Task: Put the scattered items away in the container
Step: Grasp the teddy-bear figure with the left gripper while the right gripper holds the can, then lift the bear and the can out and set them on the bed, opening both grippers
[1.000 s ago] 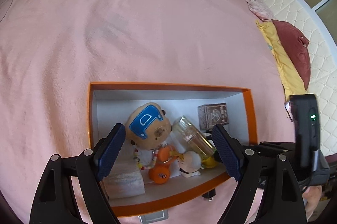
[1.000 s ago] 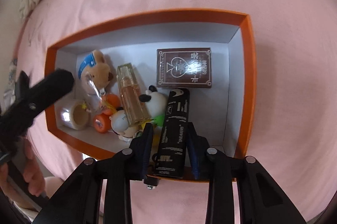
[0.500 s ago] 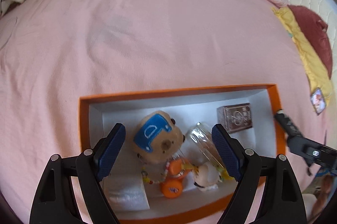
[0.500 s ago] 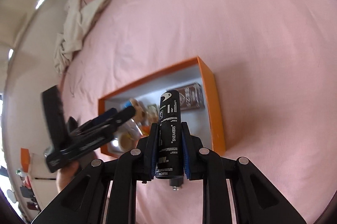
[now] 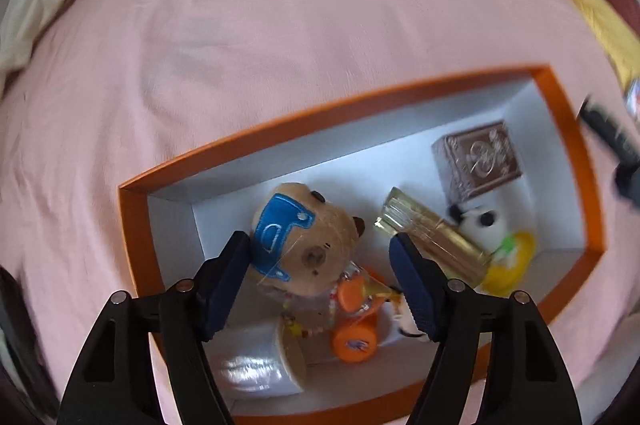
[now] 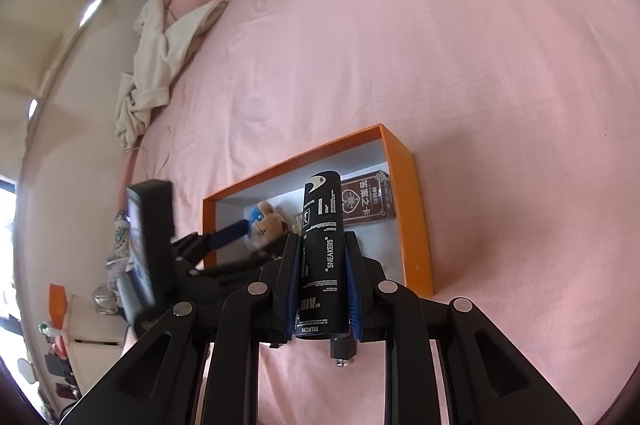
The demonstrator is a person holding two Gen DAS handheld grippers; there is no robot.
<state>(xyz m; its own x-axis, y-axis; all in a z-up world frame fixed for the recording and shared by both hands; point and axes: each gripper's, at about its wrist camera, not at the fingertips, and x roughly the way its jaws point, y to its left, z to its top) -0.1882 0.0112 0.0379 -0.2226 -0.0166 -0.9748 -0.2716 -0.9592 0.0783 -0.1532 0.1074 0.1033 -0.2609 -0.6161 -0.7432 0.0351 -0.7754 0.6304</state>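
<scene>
Right gripper (image 6: 322, 289) jaws pinching black spray can (image 6: 321, 245) (label reads "SNEAKERS"), can held above pink bed (image 6: 440, 45) near orange box (image 6: 416, 217), left gripper (image 5: 320, 281) jaws spread and just narrowing, straddling plush bear (image 5: 304, 245) inside box, card box (image 5: 478, 159) in far corner

Left gripper (image 5: 320, 281) jaws apart, closing slightly, over plush bear (image 5: 308, 245) in orange box (image 5: 136, 225). Gold bottle (image 5: 432, 237) at 3 o'clock of bear; card box (image 5: 480, 161) at 1 o'clock.
</scene>
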